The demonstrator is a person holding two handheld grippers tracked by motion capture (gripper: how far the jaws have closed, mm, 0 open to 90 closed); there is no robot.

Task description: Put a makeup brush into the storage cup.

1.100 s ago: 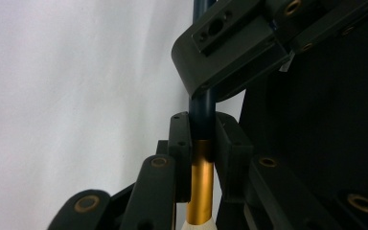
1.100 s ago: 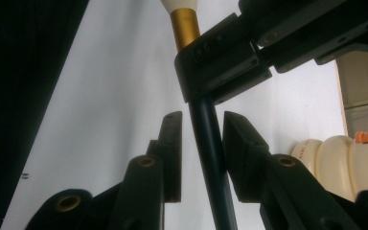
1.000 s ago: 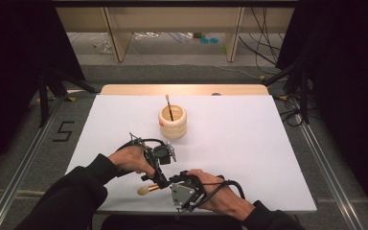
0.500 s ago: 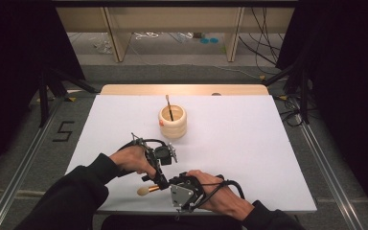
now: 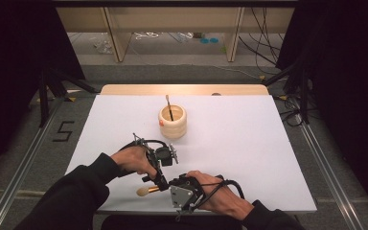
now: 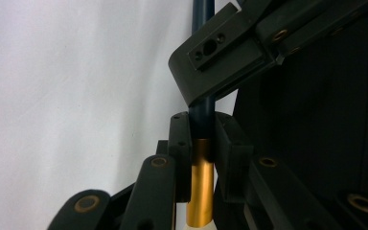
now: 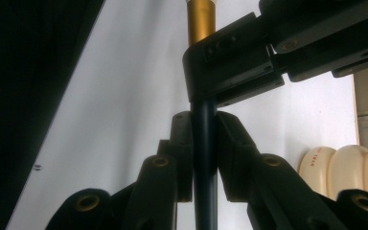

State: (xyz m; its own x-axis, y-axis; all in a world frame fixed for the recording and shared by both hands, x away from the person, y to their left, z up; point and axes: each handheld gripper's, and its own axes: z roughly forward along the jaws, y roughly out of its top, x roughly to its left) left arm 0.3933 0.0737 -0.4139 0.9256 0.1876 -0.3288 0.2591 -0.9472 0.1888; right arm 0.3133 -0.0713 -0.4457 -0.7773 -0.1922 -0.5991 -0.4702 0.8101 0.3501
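White tabletop (image 5: 249, 158), near edge: both tongs, left (image 5: 162, 181) & right (image 5: 168, 185), clamped on the makeup brush (image 5: 148, 191). We'd ease one grip off before moving it to the holder (image 5: 173, 121).

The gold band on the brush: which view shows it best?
The left gripper view: the gold band sits large between that tool's jaws. The right gripper view shows its end above the other tool; the high view shows it tiny.
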